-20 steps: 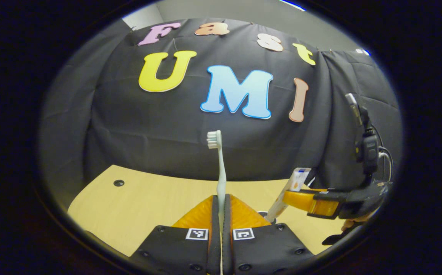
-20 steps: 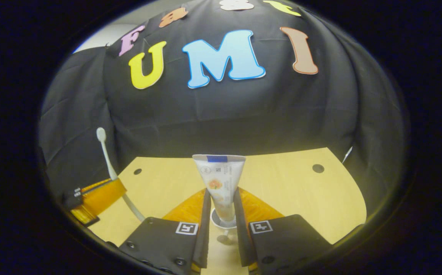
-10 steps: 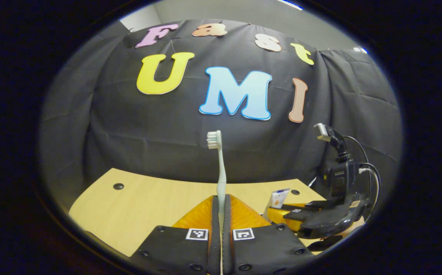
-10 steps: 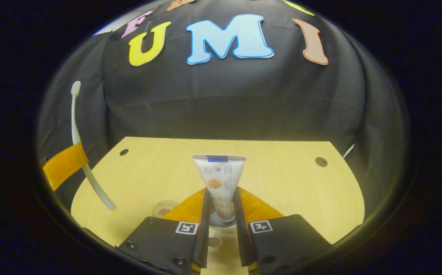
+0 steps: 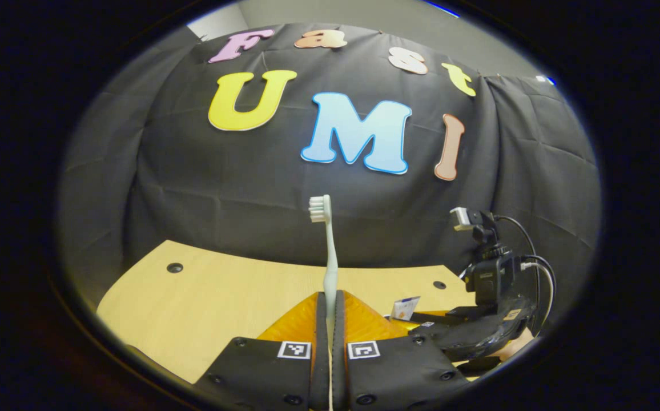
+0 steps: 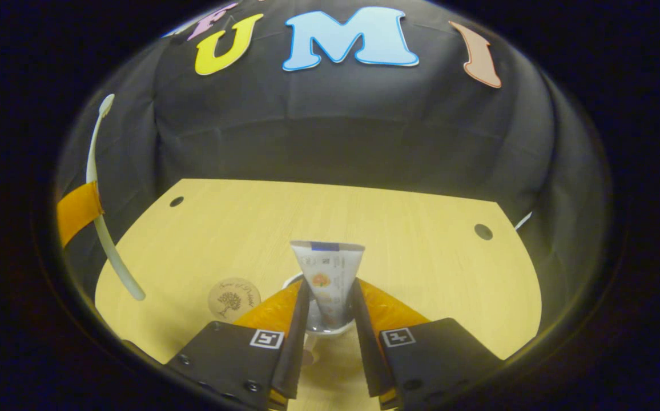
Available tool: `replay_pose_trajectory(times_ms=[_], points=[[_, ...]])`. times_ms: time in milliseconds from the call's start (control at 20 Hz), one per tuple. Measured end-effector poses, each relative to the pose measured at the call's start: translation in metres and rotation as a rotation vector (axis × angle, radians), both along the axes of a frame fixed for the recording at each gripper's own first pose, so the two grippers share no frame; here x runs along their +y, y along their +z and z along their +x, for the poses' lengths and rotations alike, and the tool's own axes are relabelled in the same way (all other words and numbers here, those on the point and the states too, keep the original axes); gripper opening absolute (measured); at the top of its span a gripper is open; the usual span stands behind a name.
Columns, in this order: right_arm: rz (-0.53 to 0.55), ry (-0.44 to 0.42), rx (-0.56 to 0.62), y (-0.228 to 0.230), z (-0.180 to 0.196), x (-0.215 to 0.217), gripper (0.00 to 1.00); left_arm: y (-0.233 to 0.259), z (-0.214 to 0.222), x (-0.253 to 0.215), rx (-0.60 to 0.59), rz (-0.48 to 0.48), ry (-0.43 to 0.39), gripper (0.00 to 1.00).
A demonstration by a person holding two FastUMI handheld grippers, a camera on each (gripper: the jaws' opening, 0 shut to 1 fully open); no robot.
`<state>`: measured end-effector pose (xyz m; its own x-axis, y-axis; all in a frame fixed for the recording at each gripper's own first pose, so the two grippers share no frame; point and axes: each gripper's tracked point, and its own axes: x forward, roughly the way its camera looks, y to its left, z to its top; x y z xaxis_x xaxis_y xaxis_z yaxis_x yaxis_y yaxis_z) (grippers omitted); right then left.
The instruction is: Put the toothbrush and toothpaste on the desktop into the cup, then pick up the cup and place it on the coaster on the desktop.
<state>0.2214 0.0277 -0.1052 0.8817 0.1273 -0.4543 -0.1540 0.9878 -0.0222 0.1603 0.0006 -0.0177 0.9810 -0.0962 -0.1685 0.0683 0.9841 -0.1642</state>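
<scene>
In the left gripper view my left gripper (image 5: 330, 299) is shut on a pale toothbrush (image 5: 329, 257), which stands upright with its bristles on top. At the left edge of the right gripper view the same toothbrush (image 6: 97, 188) hangs above the desk. My right gripper (image 6: 330, 291) is shut on a white toothpaste tube (image 6: 328, 274) with its flat end up. The tube's lower end dips into the mouth of a white cup (image 6: 323, 332) that stands between the fingers. A round coaster (image 6: 234, 298) lies on the desk just left of the cup. The right gripper (image 5: 478, 331) sits low at the right.
The light wooden desk (image 6: 421, 245) has a cable hole on the far right (image 6: 483, 231) and one on the far left (image 6: 176, 201). Black cloth closes off the back and sides. Cables trail from the right gripper's camera mount (image 5: 493, 268).
My right gripper has come down and tilted forward, bringing the toothpaste into the cup's mouth. The coaster has come into view. The left gripper has stayed put with the toothbrush.
</scene>
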Motion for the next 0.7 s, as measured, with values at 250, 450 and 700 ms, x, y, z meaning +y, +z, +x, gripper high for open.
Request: replay_pose_trajectory(times_ms=[250,450,700], points=[[0.007,0.002,-0.036,0.020,-0.018,-0.005,0.65,0.001,0.001,-0.010,-0.003,-0.018,-0.012,0.09],[0.053,-0.009,-0.097,0.048,-0.040,-0.007,0.81,0.001,0.003,-0.018,-0.006,-0.028,-0.025,0.09],[0.119,-0.042,-0.192,0.090,-0.074,-0.021,0.85,0.003,0.008,-0.031,-0.017,-0.036,-0.051,0.09]])
